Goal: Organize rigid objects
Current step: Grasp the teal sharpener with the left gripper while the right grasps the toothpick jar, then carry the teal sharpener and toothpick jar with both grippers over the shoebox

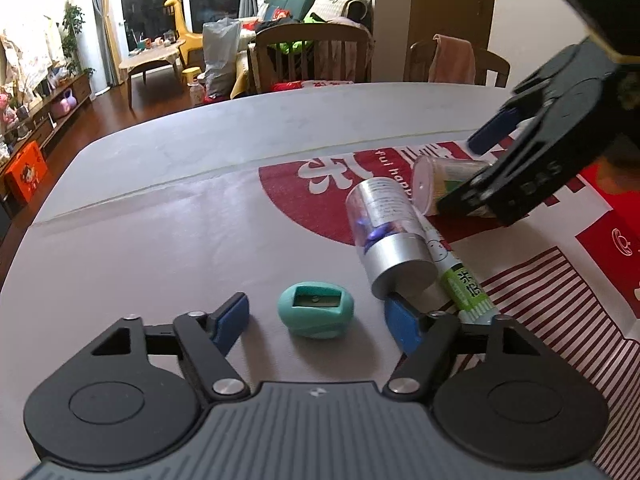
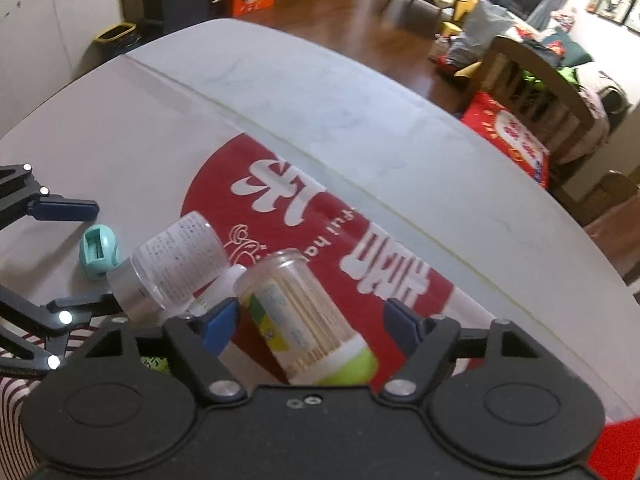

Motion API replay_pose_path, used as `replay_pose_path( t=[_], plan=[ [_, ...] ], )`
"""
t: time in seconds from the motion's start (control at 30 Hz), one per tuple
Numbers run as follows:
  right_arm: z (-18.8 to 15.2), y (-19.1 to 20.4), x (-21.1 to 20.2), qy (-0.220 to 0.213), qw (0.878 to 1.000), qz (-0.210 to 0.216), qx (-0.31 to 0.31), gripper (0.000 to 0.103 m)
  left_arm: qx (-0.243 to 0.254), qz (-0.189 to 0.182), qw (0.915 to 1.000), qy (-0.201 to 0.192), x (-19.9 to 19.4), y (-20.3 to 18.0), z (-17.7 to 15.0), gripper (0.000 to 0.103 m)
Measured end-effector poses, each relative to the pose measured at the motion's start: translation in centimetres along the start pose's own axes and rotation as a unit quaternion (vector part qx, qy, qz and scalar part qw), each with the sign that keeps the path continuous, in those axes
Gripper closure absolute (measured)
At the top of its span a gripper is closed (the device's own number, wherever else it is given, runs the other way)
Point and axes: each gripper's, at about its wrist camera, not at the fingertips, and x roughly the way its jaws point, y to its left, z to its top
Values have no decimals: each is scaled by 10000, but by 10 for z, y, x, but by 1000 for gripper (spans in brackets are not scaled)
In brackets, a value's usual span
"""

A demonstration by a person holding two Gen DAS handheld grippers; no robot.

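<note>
While both grippers hang low over the table (image 1: 168, 152), neither has yet closed on anything. Seen from its own camera, the left gripper (image 1: 318, 320) straddles a teal pencil sharpener (image 1: 316, 311), which lies on the bare grey part of the tabletop with its blade slot facing up; the jaws stand apart with a clear gap on each side of it, so the sharpener is framed for a pinch but not touched. One blue pad sits just beside the silver end of a clear cylindrical container (image 1: 386, 232) holding something blue, which lies on its side and partly across a glue stick (image 1: 460, 276) with a green label. Beyond them, on the red-and-white printed mat (image 1: 320, 184), a clear toothpick jar (image 2: 304, 316) with a green cap lies tipped over, its far end just beside the cylinder. The right gripper (image 2: 312, 326) comes down steeply over that jar, jaws apart on either side of its body; one pad looks very close to the wall, though contact cannot be confirmed. Lying flat, these round pieces would likely roll, which seems to be why each gripper approaches across the width. Everything remains loosely clustered, so sorting appears barely begun.
</note>
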Motion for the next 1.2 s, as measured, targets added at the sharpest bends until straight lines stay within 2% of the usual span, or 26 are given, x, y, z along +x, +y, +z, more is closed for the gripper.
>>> replay_pose_path(
  t=[0.07, 0.27, 0.47, 0.73, 1.2],
  plan=[
    [0, 3, 4, 60, 9999, 84, -98, 41, 14, 19, 10000, -54, -2, -2, 0, 43],
    [-5, 8, 3, -50, 9999, 64, -91, 45, -104, 158, 9997, -168, -7, -3, -3, 65],
    [-15, 18, -5, -91, 9995, -139, 280, 46, -136, 224, 9994, -239, -8, -3, -4, 65],
    [-35, 31, -25, -45, 9970, -247, 729, 56, -335, 274, 9990, -113, -18, 2, -5, 65],
    [-92, 24, -94, -367, 9765, -56, 2123, 62, -419, 108, 9989, -164, -64, -8, -3, 65]
  ],
)
